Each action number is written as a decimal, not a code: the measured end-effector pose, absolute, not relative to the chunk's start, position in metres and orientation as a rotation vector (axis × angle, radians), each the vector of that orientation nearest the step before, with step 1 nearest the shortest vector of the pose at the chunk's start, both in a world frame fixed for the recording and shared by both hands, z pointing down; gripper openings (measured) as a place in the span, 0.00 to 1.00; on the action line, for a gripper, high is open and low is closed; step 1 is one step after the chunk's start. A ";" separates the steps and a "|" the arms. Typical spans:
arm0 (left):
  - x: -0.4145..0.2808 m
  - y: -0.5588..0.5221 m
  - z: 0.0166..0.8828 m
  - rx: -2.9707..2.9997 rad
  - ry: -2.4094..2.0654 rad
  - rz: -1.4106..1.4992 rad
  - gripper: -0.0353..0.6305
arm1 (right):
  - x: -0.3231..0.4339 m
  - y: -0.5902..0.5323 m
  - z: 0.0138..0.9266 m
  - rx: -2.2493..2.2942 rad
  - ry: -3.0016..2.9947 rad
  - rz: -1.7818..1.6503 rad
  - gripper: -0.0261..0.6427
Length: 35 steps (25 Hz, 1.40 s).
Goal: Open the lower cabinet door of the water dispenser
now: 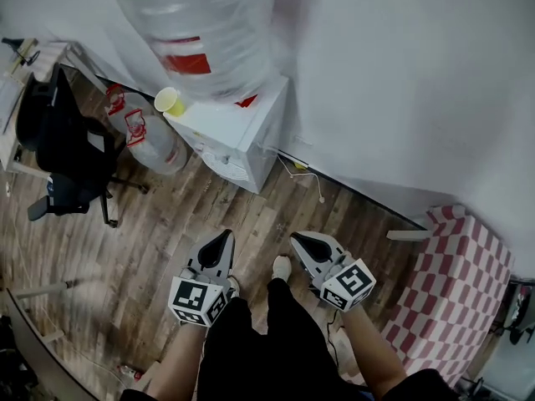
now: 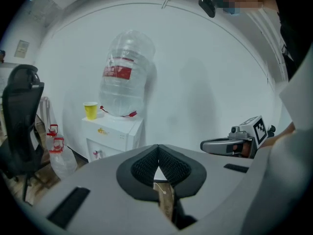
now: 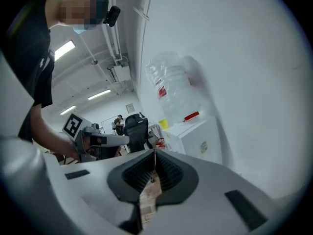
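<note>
Ahead of me, against the white wall, stands the white water dispenser. A big clear bottle sits upside down on its top, and a yellow cup stands on the same top, just beside the bottle. I hold my left gripper and my right gripper side by side over the wooden floor. Both point toward the dispenser, and both are well apart from it. The jaws of the left gripper are pressed together, tip against tip, and they grasp nothing. The jaws of the right gripper are clenched in the same way and also carry nothing. The lower door of the dispenser I cannot judge. From my head I see mostly the top and a slanted piece of the front. In the left gripper view the body of my own gripper covers the low part, so only the upper front with a small red tap shows. Just beside the dispenser, on its left in the head view, two spare bottles are on the floor, and further left is a black chair. A thin cable lies at the wall to the right of the dispenser. A box with red and white checks is at the right edge of the head view.
</note>
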<state>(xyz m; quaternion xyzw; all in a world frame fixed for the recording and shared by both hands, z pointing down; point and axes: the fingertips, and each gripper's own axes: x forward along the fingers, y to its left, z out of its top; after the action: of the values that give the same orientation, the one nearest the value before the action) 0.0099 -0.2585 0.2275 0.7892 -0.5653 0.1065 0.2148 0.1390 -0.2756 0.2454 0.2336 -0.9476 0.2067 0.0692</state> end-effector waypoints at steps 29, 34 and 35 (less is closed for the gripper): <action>-0.073 -0.307 0.622 2.308 -1.570 0.140 0.07 | 0.038 -0.381 0.642 0.691 -2.895 0.372 0.07; -0.084 -0.326 0.678 2.341 -1.587 0.128 0.07 | 0.025 -0.409 0.702 0.712 -2.912 0.336 0.08; -0.085 -0.329 0.685 2.350 -1.592 0.126 0.07 | 0.023 -0.413 0.710 0.721 -2.919 0.332 0.08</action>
<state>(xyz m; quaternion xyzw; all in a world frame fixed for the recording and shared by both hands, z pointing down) -0.0846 -0.3292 0.6849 0.8178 -0.5540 0.0439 0.1497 0.0233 -0.4135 0.7099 0.2378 -0.9634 0.1096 0.0583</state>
